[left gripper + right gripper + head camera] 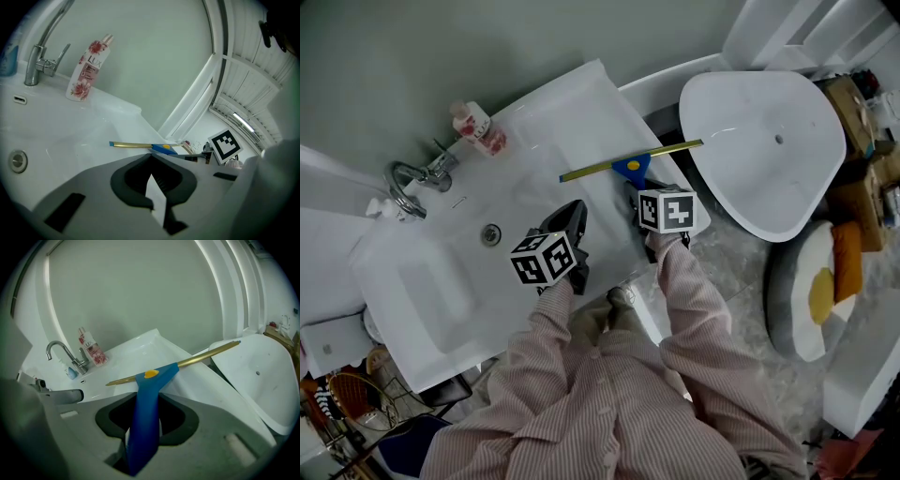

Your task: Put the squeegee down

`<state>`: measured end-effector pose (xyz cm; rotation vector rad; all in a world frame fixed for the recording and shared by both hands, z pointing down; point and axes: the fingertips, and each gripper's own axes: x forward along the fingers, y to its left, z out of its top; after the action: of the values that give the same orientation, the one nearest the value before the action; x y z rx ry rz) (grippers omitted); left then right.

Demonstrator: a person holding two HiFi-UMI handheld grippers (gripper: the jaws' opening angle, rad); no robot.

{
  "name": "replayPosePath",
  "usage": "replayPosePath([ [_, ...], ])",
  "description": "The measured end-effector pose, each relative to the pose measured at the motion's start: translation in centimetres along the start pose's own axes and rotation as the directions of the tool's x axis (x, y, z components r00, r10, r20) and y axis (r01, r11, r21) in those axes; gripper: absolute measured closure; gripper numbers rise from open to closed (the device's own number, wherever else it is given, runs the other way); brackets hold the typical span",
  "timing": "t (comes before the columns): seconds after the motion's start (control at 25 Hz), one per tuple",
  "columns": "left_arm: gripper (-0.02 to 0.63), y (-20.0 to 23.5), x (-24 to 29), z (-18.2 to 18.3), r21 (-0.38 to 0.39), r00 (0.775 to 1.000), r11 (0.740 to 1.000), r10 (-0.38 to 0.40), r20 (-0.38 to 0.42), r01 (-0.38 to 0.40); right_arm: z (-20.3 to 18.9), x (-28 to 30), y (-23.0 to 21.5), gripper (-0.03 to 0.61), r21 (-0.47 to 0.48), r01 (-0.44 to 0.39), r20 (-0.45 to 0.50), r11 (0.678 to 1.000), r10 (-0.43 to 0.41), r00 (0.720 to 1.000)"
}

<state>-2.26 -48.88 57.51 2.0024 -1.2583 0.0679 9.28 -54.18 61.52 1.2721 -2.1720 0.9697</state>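
Plainly the putting-down is not yet finished: the right gripper (639,192) has its jaws clamped partway on the blue handle of the squeegee (630,167), and the right gripper view shows that handle running up from between the jaws (143,437) to the brass blade (187,361). The squeegee sits at the counter's (581,112) right end. Its blade lies crosswise there, and its far tip juts past the right edge toward the white basin (769,187). The left gripper (572,217) hangs over the counter's middle, near its front edge. Its jaws (154,190) are drawn together on nothing, so it seems to have no part in this step. My reading is that the next move calls for settling the blade and handle flat on the counter, well inside the right edge so the overhanging end cannot tip it off. The jaws should then part and draw back along the handle without dragging it. No view settles whether the blade already touches the counter. From the left gripper view it looks very low over the white surface, but any gap cannot be made out. The handle's end is buried between the right jaws, the blade's rubber lip cannot be seen, and the person's sleeves cover the counter's front edge in the head view.
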Motion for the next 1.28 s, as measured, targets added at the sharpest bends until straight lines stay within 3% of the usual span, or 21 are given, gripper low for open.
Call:
replayPosePath([
  [0.56,0.612,-0.4,-0.2,-0.3,-0.005,1.0,1.0,-0.006,0.006,0.006,-0.3,0.3,-0.5,0.449,-0.093,0.099,0.005,0.991,-0.099,0.995],
  [0.8,0.612,-0.8,-0.5,-0.1,-0.001,1.0,1.0,-0.016,0.015,0.016,0.7,-0.3,-0.7,0.388,-0.107,0.14,0.048,0.984,-0.136,0.99],
  [1.28,0.612,-3.7,-1.9,0.9,0.102,0.996,0.991,-0.085,0.036,0.081,2.7,-4.3,1.7,0.405,-0.163,0.107,0.214,0.981,-0.071,0.974],
])
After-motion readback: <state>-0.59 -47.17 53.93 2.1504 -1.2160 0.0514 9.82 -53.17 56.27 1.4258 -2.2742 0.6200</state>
